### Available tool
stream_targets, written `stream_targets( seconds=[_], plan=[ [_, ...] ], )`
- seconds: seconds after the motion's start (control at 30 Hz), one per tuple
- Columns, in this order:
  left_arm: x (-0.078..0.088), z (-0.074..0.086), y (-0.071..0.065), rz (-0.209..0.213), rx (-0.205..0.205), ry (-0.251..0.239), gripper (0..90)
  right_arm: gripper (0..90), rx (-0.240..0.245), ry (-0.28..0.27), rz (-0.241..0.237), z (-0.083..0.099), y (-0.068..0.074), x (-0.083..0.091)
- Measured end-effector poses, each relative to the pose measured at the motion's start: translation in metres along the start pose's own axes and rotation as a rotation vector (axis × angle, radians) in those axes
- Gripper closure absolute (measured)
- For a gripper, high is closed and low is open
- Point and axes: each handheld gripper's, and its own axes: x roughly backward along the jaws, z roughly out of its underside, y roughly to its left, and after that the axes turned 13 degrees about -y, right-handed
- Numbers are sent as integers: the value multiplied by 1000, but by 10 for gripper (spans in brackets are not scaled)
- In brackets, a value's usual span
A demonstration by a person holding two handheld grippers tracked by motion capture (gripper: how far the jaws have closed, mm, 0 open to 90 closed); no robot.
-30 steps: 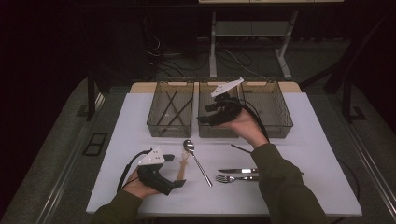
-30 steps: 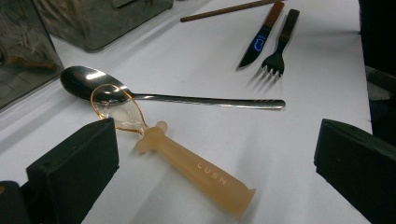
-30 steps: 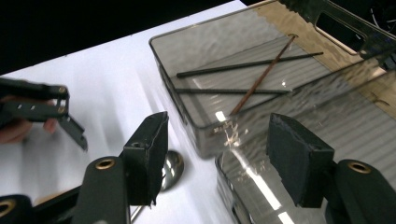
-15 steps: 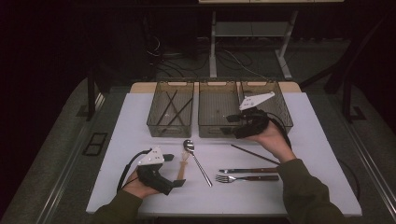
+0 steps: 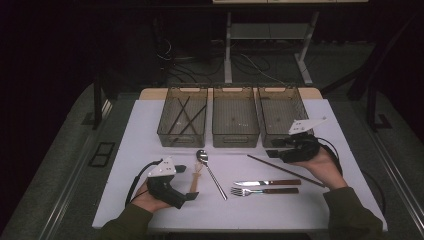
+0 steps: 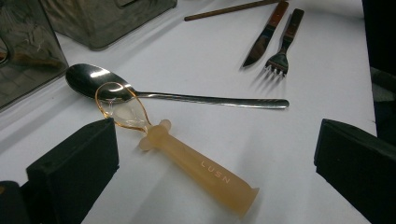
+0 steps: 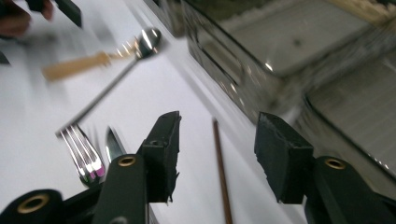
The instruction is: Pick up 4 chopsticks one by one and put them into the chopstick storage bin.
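Right hand-held gripper (image 5: 281,153) has come away from the middle bin (image 5: 235,120), where it hung a second ago, and now sits low over the tabletop (image 5: 150,125) in front of the right bin (image 5: 281,112), just beside the far end of the lone brown chopstick (image 5: 286,171). Its jaws have just been closing, yet in the right gripper view they stand apart and bare, the chopstick (image 7: 221,172) lying on the surface between and beyond them. I judge that the sorting has moved on to this stick: a pick-up is being lined up, not yet made.

Left hand-held gripper (image 5: 185,184) has kept its place at the near left, jaws spread and holding nothing, with the baby spoon (image 6: 180,150) lying between them on the white surface.

That spoon has a chunky, matte amber handle and a thin, clear looped bowl. It overlaps the bowl of a polished steel spoon (image 6: 154,93), long and slender. Nearby lie a knife (image 5: 266,182) and a fork (image 5: 263,191), both with steel heads and dark wooden handles. All three bins are smoky, translucent plastic; the left bin (image 5: 183,117) already carries thin dark sticks.
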Motion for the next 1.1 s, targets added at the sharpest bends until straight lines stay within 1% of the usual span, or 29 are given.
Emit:
stream_targets(
  seconds=[0.1, 0.2, 0.27, 0.53, 0.6, 0.73, 0.8, 0.9, 0.97, 1.1],
  plan=[
    [0, 0, -1, 1, 0, 0, 0, 571, -11, 24, 8, 11, -3, 10],
    [1, 0, -1, 2, -1, 1, 0, 609, -11, 46, 14, 22, -4, 19],
    [1, 0, 0, 5, -9, 3, 0, 635, -13, 57, 15, 29, -5, 25],
    [0, 0, -1, 5, -10, 3, 0, 728, -17, 118, 42, 53, -10, 43],
    [0, 0, -1, 6, -9, 3, 0, 741, -12, 138, 54, 59, -11, 47],
    [0, 0, -1, 9, -12, 5, 0, 760, -15, 159, 58, 69, -14, 54],
    [0, 0, -1, 9, -11, 5, 0, 770, -21, 162, 51, 72, -15, 56],
    [0, 0, -1, 9, -13, 6, 0, 779, -6, 193, 52, 76, -17, 54],
    [0, -1, -2, 9, -11, 6, 0, 784, -5, 202, 46, 77, -18, 52],
    [0, 0, -1, 11, -12, 5, 0, 802, 4, 239, 37, 80, -17, 48]
  ],
)
